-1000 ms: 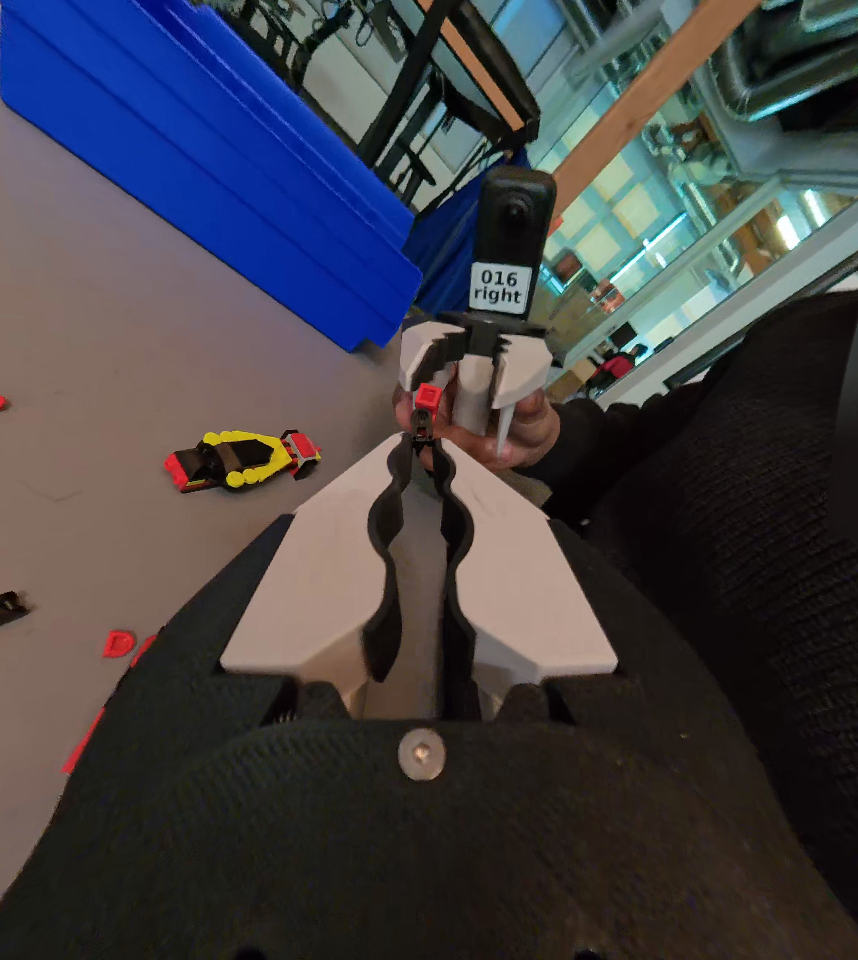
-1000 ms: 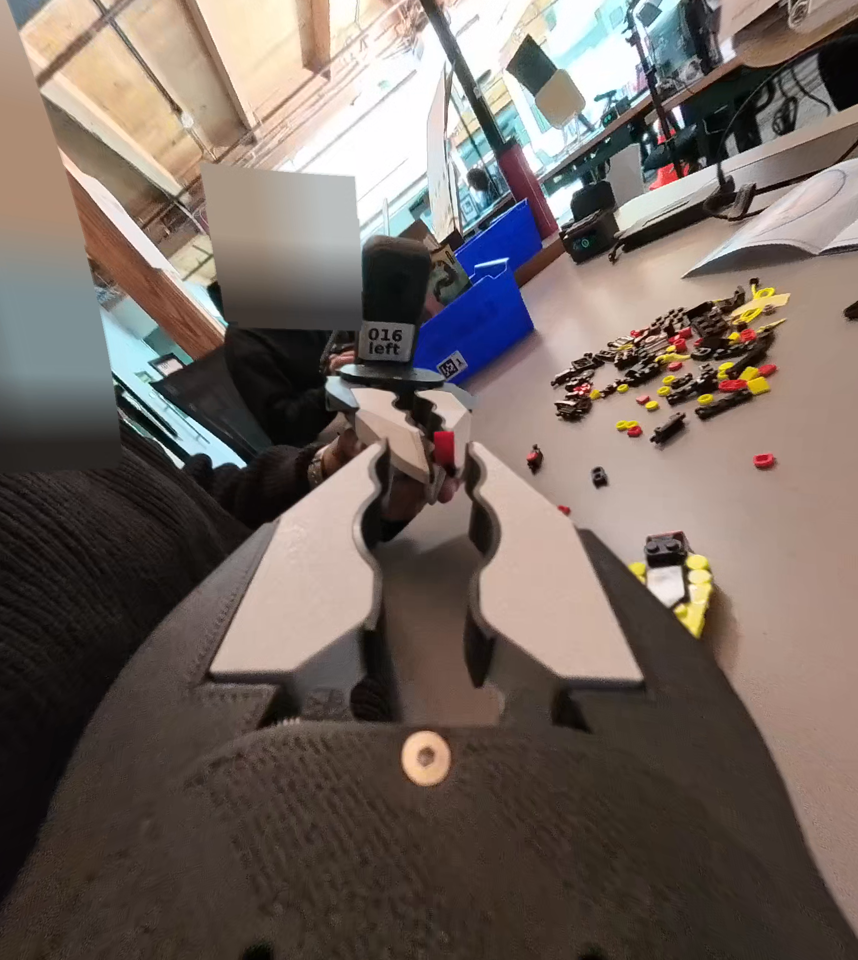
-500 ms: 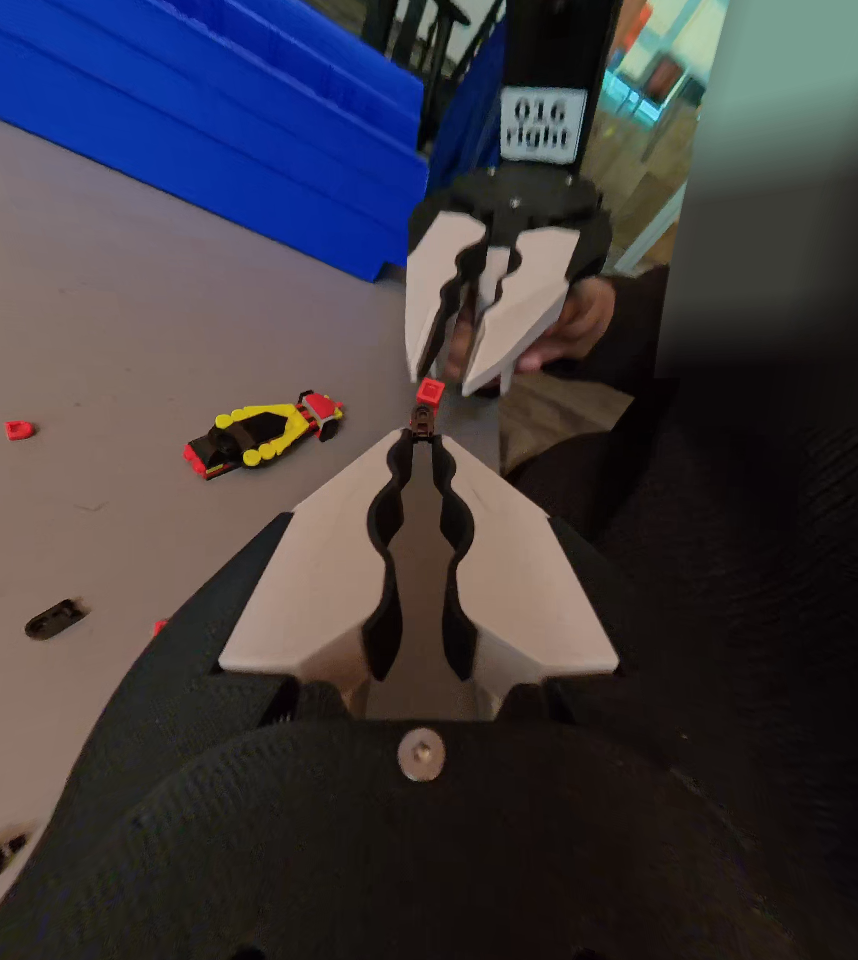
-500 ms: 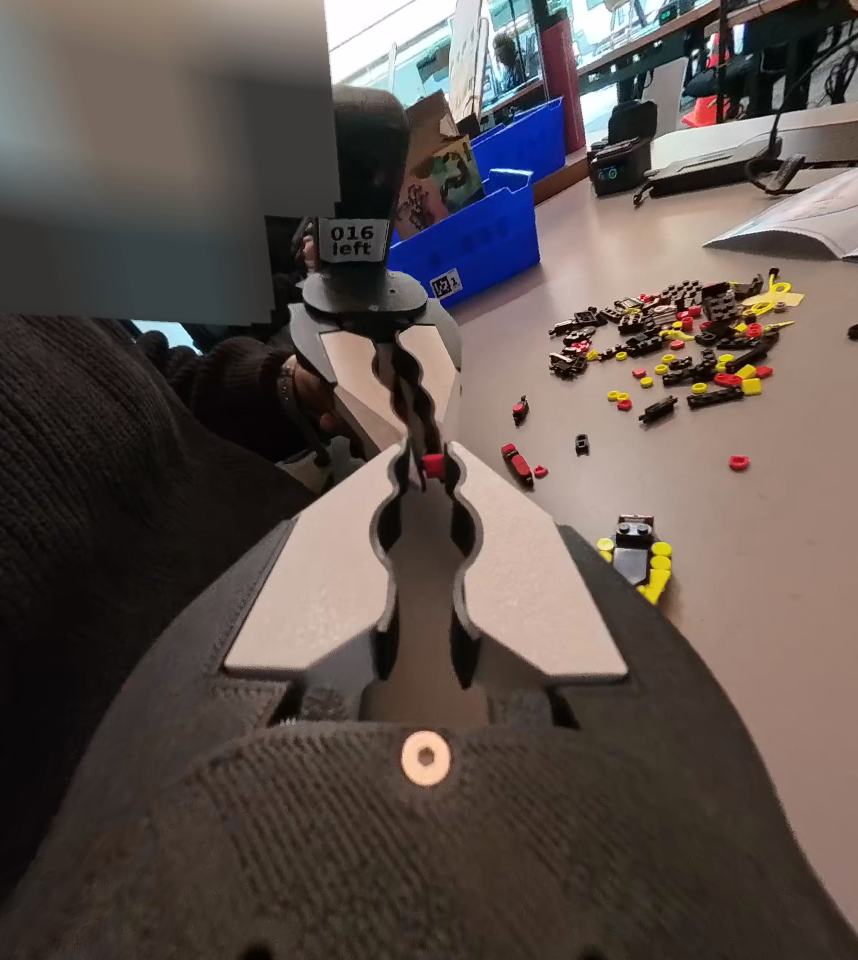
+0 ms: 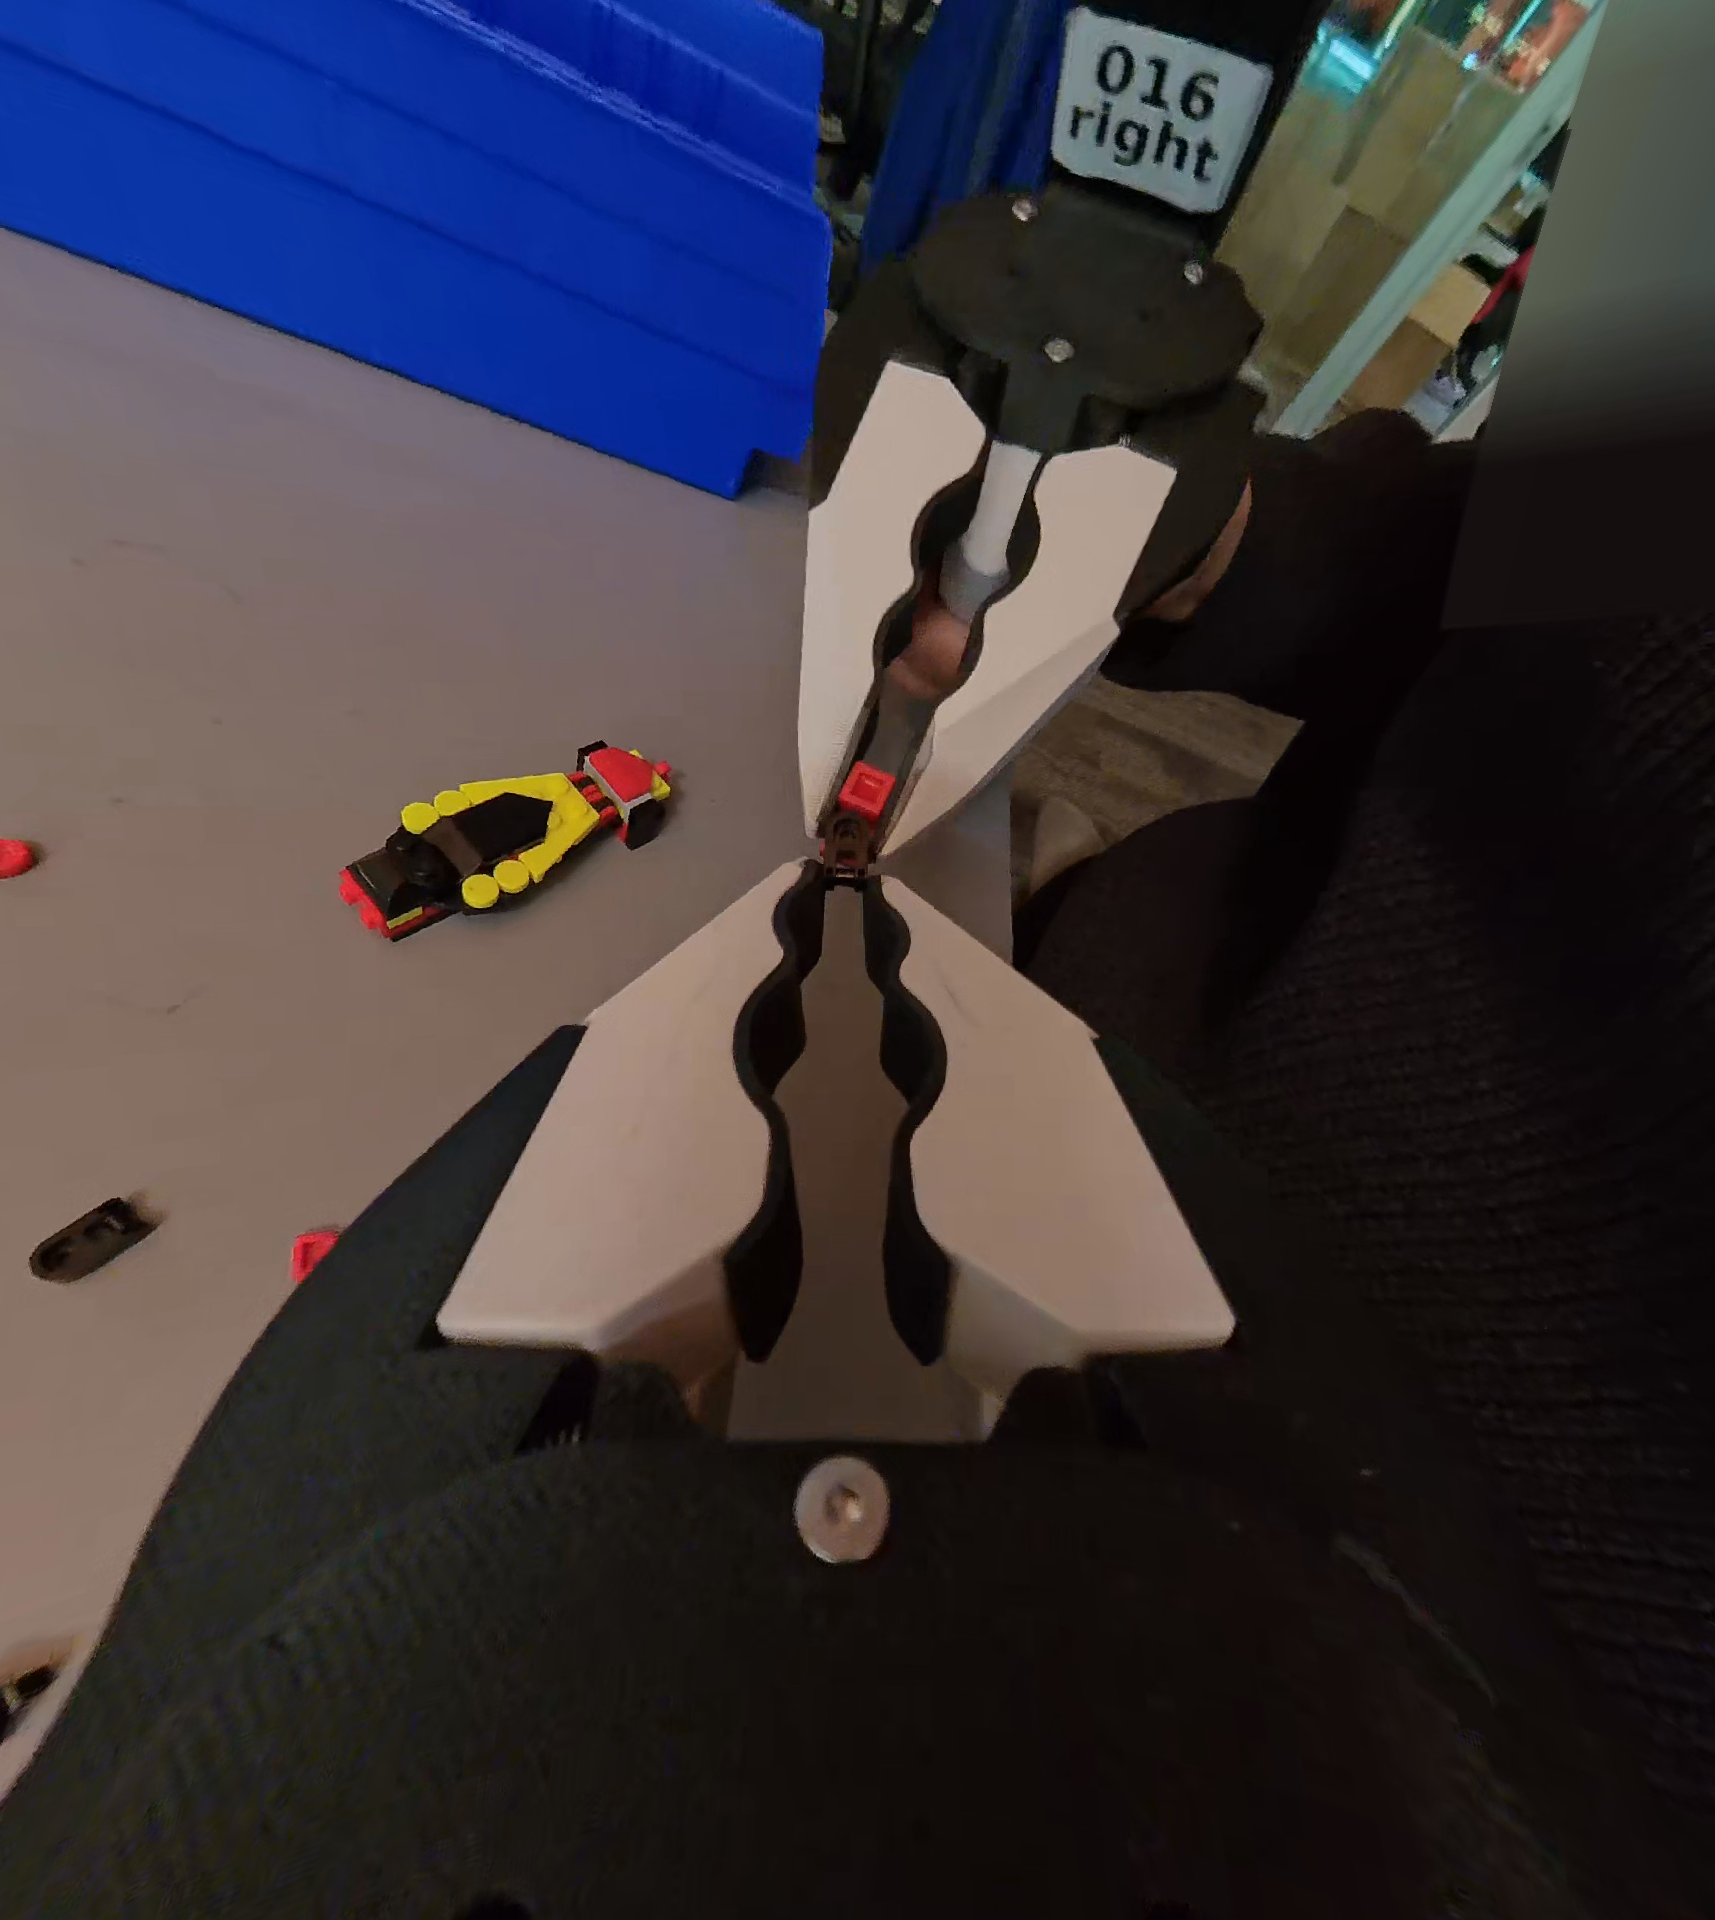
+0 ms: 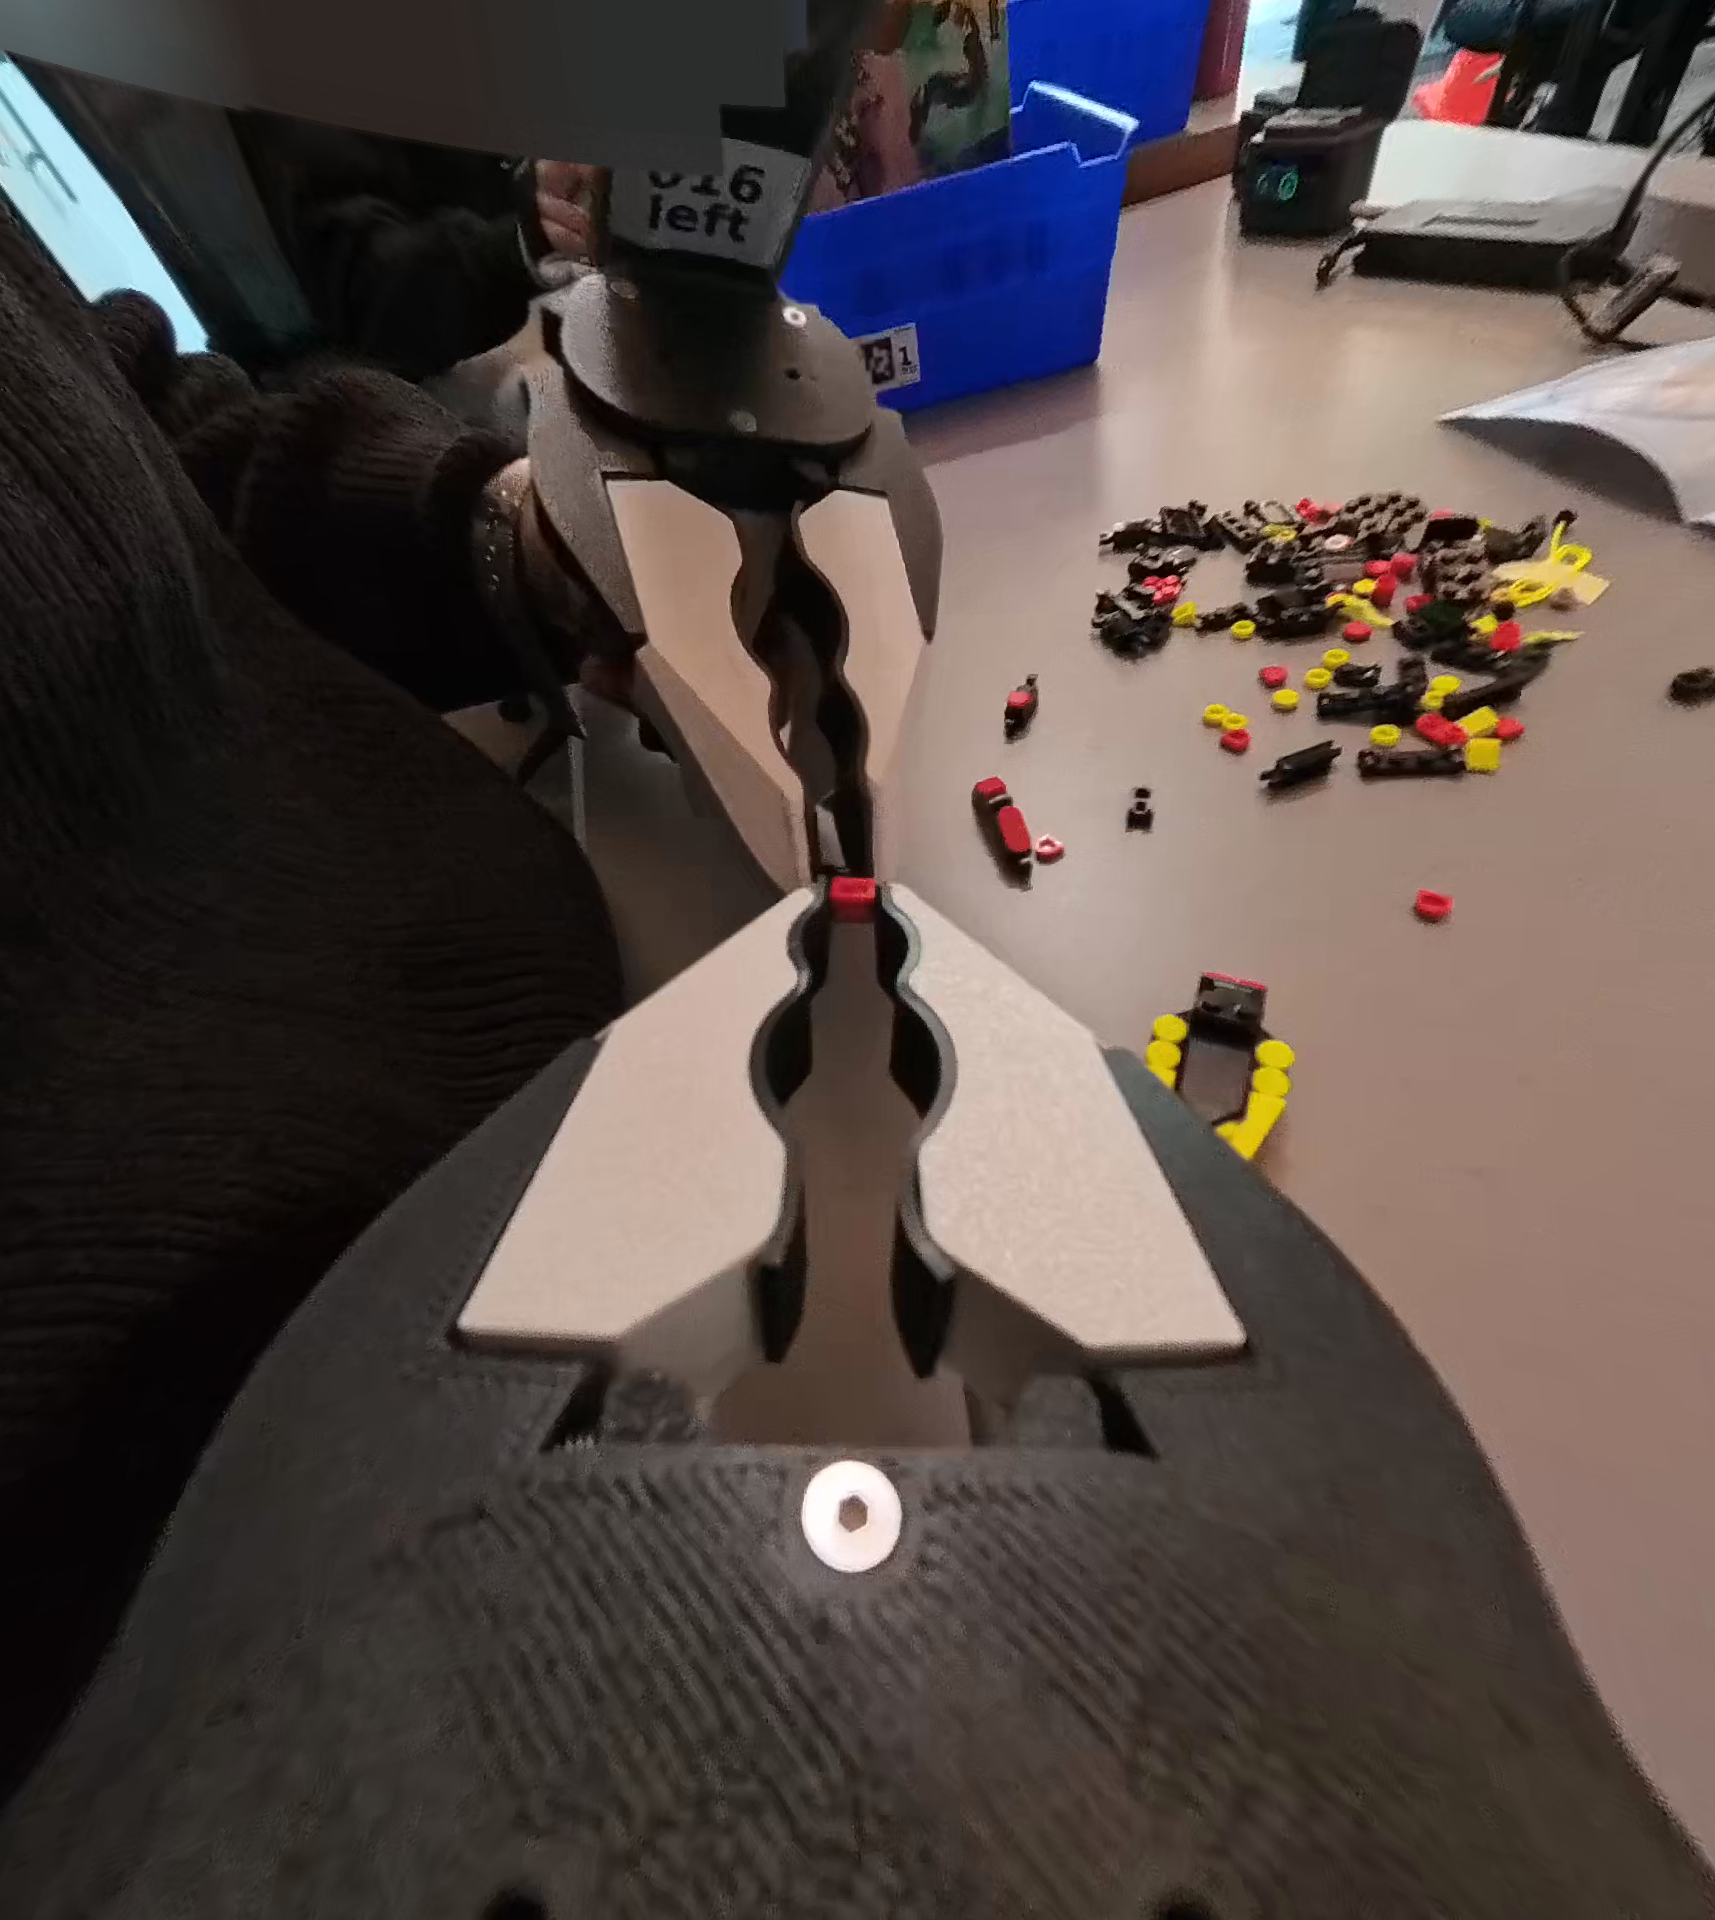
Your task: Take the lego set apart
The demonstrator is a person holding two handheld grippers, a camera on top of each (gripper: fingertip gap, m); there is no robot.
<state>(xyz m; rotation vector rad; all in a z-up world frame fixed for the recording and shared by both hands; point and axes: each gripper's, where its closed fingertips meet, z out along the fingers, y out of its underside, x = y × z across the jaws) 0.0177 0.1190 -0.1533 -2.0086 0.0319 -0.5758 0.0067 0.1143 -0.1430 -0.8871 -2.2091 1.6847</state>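
Both tools are meeting tip to tip above the desk (image 5: 209,582) edge, sharing one tiny sub-assembly. The left hand-held gripper (image 5: 840,883) is pinching the small black piece (image 5: 845,844) with its jaws closed on it, and the right hand-held gripper (image 6: 851,902) is clamping down on the red brick (image 6: 852,896) stacked on that black piece. In the left wrist view the red brick is sitting right at the nose of the opposite tool, the two pieces touching, so this pair is looking not yet split.

As for progress, a lot is looking done: a broad scatter of loose pieces (image 6: 1352,623) in black, red and yellow is lying farther out on the desk, with stray bits nearer in, such as a red and black bit (image 6: 1004,826). What is remaining is clear too: the yellow and black car body (image 5: 510,852) is lying on the desk, well apart from the tools, many parts attached. My read is past halfway, with this small pair and that chunk left. A blue bin (image 5: 417,229) is standing behind.
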